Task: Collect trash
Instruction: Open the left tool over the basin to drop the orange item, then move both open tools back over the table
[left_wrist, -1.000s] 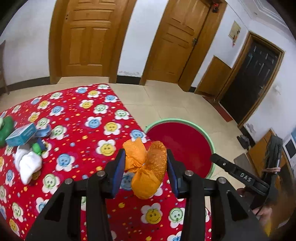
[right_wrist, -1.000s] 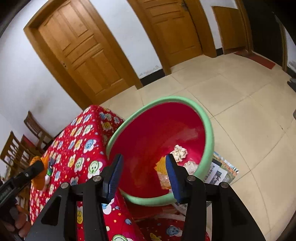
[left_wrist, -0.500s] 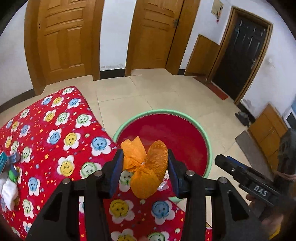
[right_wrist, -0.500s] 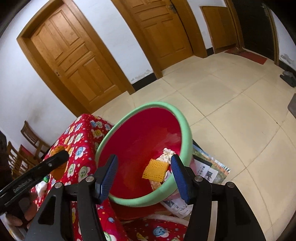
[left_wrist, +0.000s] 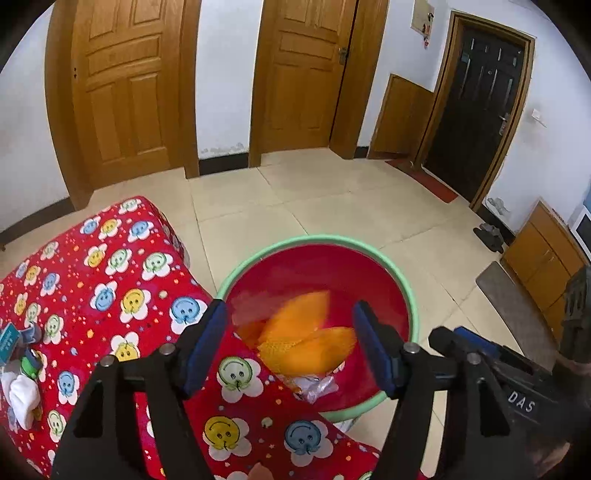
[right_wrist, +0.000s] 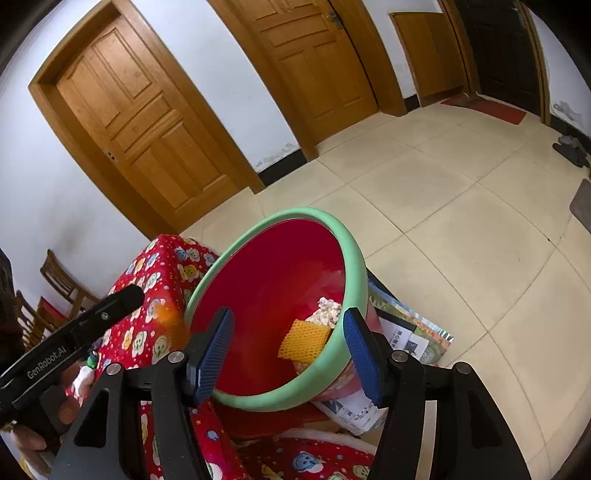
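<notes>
While the left gripper (left_wrist: 290, 339) gapes, the blurred orange mesh wrapper (left_wrist: 303, 339) lies between its tips, untouched, above the green-rimmed red basin (left_wrist: 402, 291). The right gripper (right_wrist: 286, 350) gapes too, empty, over the basin's near rim.

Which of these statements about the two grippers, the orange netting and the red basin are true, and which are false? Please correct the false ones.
1. The left gripper is clamped on the orange netting. False: its jaws stand open, the netting blurred and loose between them.
2. The red basin has a green rim. True.
3. The basin holds nothing. False: a yellow mesh piece and crumpled paper lie inside.
4. The right gripper is open. True.
5. The tablecloth is plain blue. False: red with smiley flowers.
</notes>
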